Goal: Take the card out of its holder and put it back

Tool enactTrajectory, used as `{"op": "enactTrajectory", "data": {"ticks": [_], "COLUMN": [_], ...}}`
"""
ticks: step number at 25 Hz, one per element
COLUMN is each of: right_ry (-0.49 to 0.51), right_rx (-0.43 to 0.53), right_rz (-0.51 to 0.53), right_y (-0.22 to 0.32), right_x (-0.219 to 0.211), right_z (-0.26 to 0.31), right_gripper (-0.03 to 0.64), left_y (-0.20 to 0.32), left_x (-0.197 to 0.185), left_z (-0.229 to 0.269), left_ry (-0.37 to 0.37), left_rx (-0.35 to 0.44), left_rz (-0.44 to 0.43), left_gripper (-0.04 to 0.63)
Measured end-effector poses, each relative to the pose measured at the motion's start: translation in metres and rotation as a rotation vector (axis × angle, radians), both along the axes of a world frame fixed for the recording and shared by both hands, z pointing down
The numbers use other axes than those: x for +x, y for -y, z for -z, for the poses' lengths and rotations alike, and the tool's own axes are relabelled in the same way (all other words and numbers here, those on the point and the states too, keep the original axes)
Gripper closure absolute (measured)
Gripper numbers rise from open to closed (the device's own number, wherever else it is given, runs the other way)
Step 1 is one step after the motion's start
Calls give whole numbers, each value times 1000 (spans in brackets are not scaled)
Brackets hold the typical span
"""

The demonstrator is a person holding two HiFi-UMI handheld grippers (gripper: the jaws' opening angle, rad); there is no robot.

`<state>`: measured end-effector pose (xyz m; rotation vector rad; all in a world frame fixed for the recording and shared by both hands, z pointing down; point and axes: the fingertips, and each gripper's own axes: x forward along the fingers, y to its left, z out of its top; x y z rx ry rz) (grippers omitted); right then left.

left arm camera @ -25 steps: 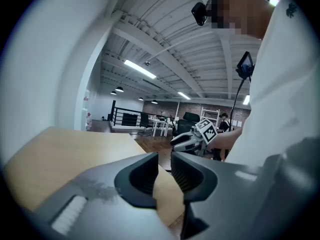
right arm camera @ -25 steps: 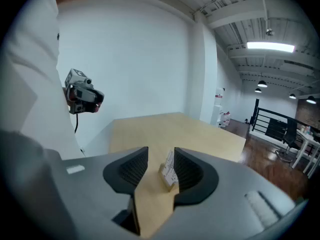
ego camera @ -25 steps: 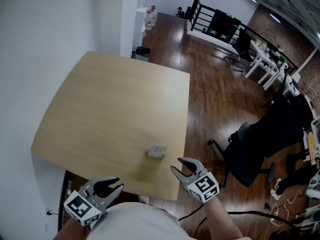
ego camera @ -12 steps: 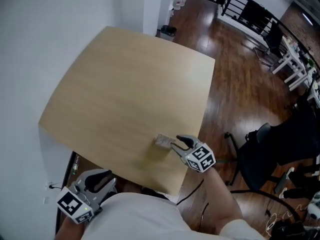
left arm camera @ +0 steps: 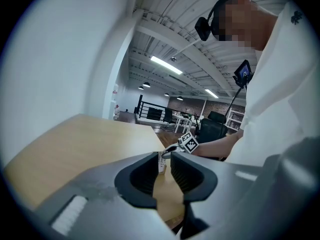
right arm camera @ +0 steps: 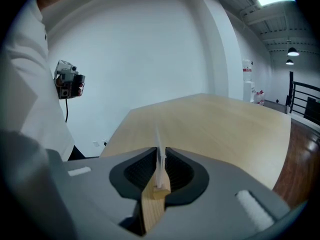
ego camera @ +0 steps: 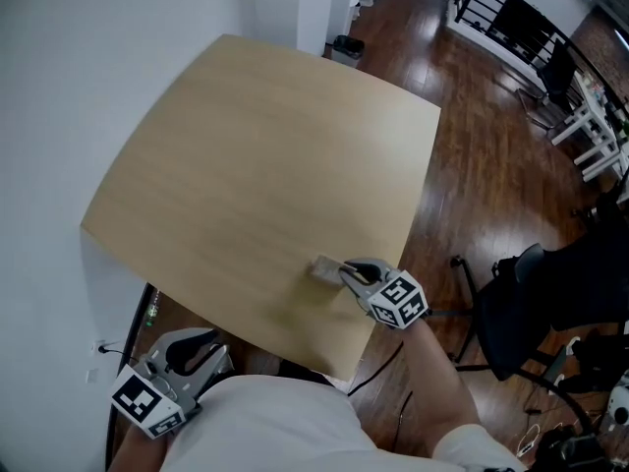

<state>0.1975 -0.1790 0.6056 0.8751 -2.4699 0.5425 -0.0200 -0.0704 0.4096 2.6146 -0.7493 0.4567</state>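
Your right gripper [ego camera: 346,270] has just closed its jaws on the card [right arm camera: 159,156] — upright in its wooden holder [right arm camera: 160,191]; your left gripper [left arm camera: 164,164] stands open, empty.

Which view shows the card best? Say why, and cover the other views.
The right gripper view: the card stands close, edge-on in its holder, inside the right gripper, whose jaws have just been closing. The head view shows a small pale patch; the left gripper view, a tiny distant sliver.
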Motion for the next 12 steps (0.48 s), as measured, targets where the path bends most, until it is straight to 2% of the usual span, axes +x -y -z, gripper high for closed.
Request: {"op": "enactTrajectory", "data": {"ticks": [12], "right_ry": [25], "right_rx": [44], "right_rz": [4], "right_y": [1], "right_x": [4], "right_z": [9], "right_gripper": [595], "left_y": [-9], "left_x": [6], "left_z": [-6], "left_ry": [10], "left_rx": [-23], "left_rz": [18], "left_gripper": [514]}}
